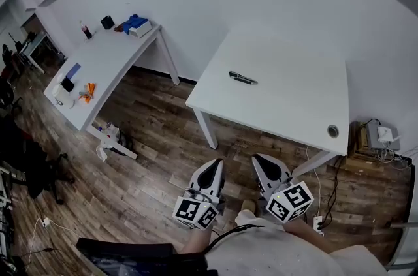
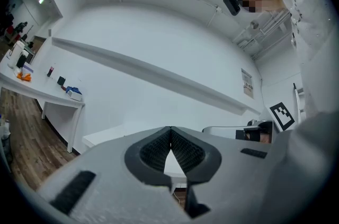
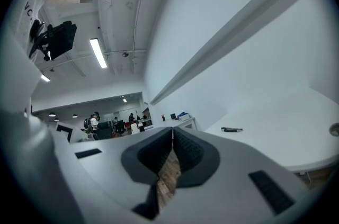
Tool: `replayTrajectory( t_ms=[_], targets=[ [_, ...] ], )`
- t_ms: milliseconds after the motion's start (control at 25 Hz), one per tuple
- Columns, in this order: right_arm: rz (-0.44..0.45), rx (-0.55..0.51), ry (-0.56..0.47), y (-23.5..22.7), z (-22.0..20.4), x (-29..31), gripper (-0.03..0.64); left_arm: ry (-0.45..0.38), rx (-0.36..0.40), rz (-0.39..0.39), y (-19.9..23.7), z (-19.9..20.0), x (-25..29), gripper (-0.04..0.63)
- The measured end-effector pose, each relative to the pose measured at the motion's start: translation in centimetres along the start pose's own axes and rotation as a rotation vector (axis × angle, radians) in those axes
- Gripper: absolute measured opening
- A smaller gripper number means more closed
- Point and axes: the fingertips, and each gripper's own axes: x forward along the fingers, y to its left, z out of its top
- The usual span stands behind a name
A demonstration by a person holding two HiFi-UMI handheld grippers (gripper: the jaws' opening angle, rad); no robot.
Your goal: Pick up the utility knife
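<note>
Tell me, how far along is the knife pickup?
Nothing done yet: the utility knife lies untouched on the white table. In hand: nothing; the left gripper and right gripper are shut, empty, short of the table. Remaining: reach, open, grasp, lift.

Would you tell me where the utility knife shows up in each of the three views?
Head view: the utility knife lies above centre, on the white table.
Left gripper view: not in it.
Right gripper view: small, right of centre.
Shared landmark: that white table.
</note>
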Motion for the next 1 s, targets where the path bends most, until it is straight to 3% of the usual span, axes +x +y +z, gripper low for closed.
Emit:
replayTrajectory(
  t_ms=[360, 1000],
  targets=[
    [0.043, 0.012, 0.017, -4.1, 1.1, 4.2, 0.008, -0.003, 0.000, 0.006, 2.1, 0.0, 6.3, 0.007],
    [0.030, 0.050, 0.048, -8.0, 0.2, 6.1, 0.008, 0.044, -0.010, 0.011, 3.7, -1.4, 9.5, 0.007]
  ],
)
